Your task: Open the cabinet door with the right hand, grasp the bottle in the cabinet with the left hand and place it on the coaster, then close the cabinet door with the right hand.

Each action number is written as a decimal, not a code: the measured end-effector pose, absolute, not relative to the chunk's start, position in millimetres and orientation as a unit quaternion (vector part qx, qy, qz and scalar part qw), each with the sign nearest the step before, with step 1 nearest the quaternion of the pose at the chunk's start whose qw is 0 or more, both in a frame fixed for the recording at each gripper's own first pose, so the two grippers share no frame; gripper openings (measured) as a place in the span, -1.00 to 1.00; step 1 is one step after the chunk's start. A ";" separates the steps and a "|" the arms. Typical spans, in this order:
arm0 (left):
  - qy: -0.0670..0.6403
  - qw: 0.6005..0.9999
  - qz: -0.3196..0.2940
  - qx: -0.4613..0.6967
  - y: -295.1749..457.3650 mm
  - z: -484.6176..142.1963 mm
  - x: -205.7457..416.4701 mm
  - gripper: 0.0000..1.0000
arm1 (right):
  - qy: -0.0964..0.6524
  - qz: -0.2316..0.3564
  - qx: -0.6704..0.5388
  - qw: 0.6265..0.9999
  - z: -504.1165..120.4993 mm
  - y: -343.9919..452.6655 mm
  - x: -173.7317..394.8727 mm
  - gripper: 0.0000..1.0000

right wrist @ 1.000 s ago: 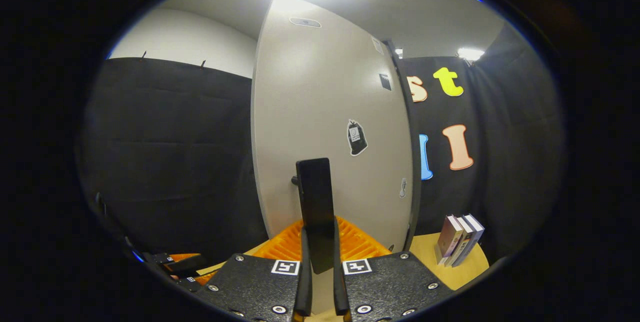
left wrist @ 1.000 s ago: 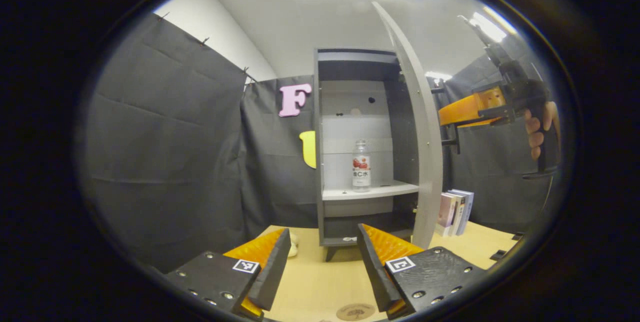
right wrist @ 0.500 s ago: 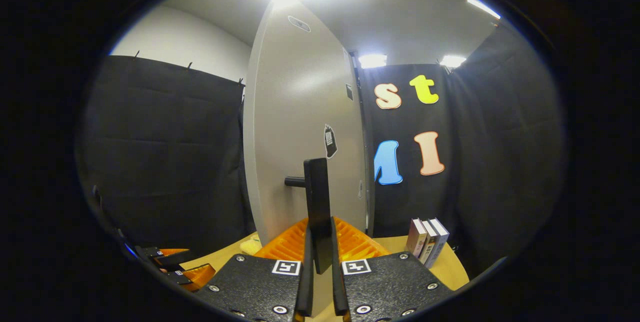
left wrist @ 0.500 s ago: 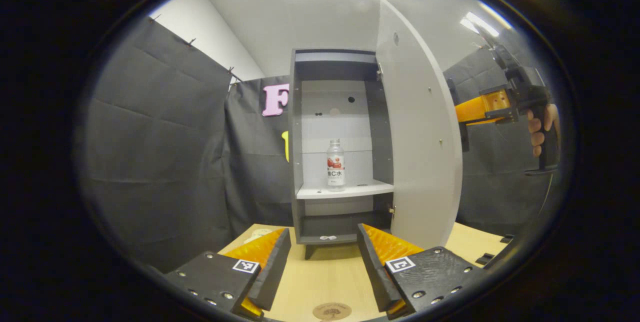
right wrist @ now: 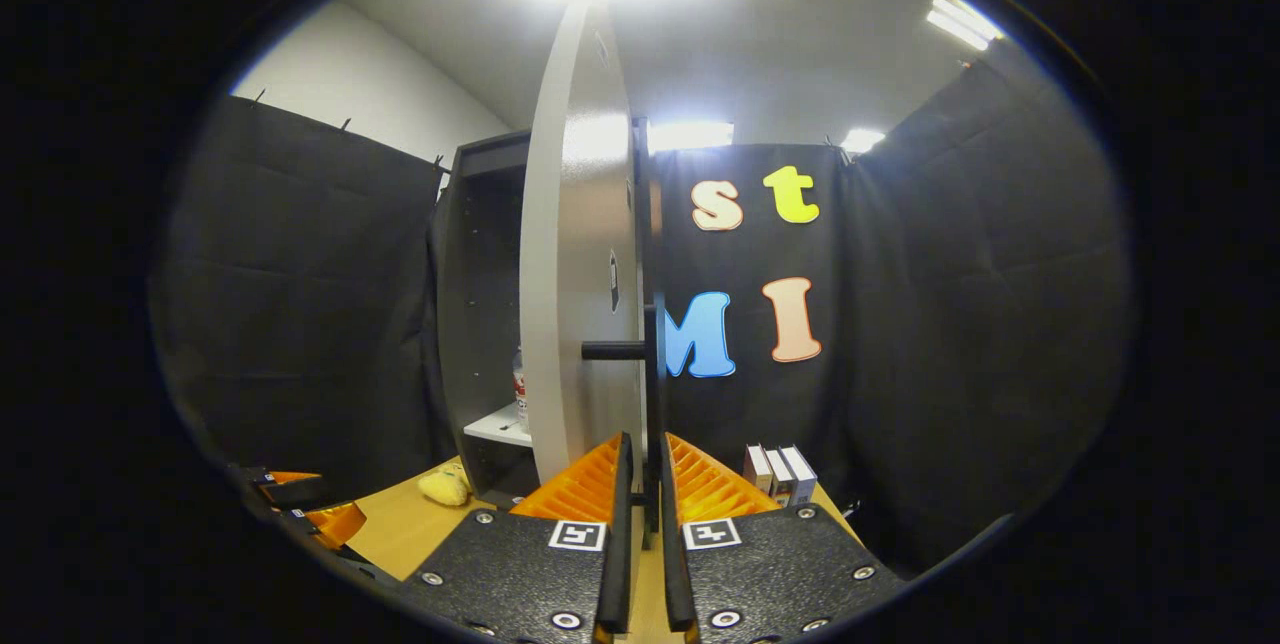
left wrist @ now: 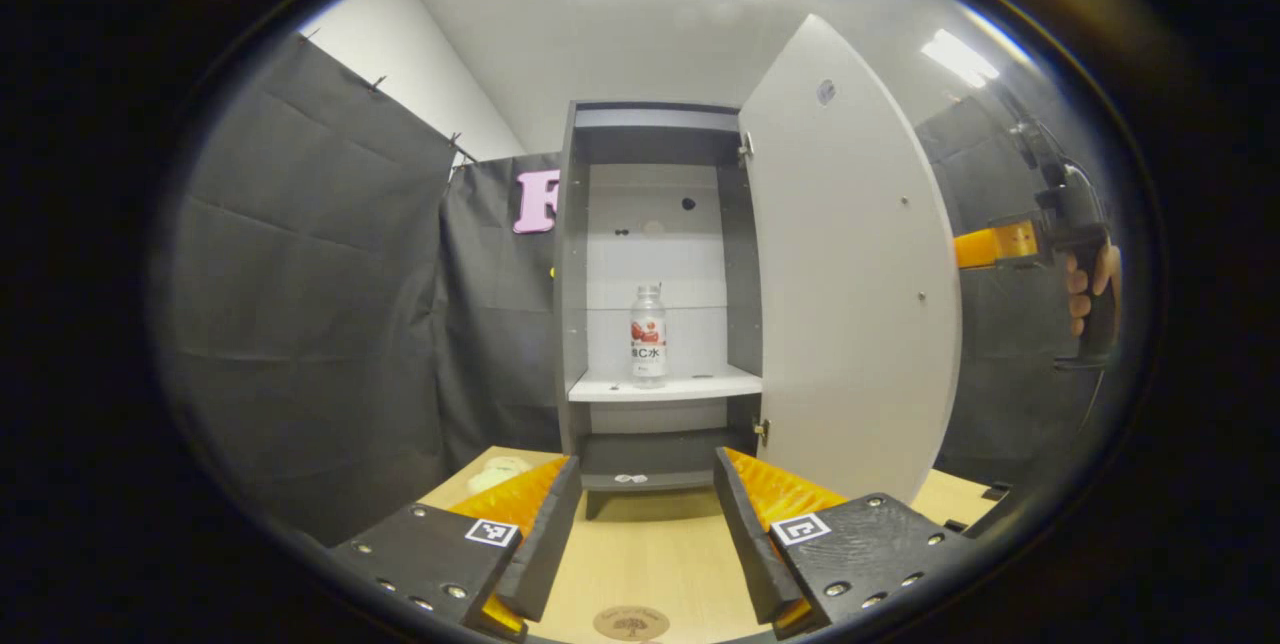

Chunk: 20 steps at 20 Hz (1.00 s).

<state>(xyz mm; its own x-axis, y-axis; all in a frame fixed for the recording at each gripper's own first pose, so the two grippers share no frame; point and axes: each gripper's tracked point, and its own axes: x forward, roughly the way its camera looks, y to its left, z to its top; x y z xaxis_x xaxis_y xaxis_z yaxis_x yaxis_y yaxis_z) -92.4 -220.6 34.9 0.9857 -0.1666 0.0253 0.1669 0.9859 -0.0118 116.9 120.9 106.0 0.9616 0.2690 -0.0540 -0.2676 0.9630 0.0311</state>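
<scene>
My right gripper [right wrist: 640, 484] clamped on door handle [right wrist: 652, 364], cabinet door [left wrist: 850, 264] swung wide. My left gripper [left wrist: 645, 514] spread apart, holding nothing, above table [left wrist: 650, 564]. Bottle [left wrist: 648, 334] upright on cabinet shelf [left wrist: 690, 386]. Coaster [left wrist: 630, 622] just below left fingers.

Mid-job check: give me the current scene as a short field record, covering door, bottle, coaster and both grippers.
door: cabinet door swung wide open
door handle: handle clamped between the right gripper's fingers
bottle: bottle upright on the cabinet shelf, untouched
coaster: coaster on the table, bare
left gripper: left gripper open, low over the table, facing the bottle
right gripper: right gripper shut on the handle
</scene>
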 end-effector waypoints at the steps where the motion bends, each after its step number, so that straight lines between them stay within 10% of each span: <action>1: -0.014 0.996 -0.084 -0.006 -221.2 38.9 -89.2 0.52 | 0.028 0.144 0.020 0.989 107.2 123.8 113.0 -0.73; 6: -0.026 0.994 -0.106 -0.007 -230.5 58.0 -49.1 0.60 | 0.007 0.134 -0.020 0.991 111.2 106.9 107.1 -0.65; 9: -0.031 0.992 -0.120 -0.012 -237.6 66.5 -4.4 0.59 | -0.002 0.096 -0.037 0.995 113.1 86.7 102.3 0.73; 10: -0.031 0.992 -0.124 -0.015 -238.2 68.8 9.0 0.60 | -0.007 0.076 -0.043 0.996 114.9 77.7 102.5 0.90; 20: -0.027 0.984 -0.174 -0.030 -250.2 80.8 151.8 0.53 | -0.010 -0.066 -0.035 0.997 109.3 28.4 99.4 0.92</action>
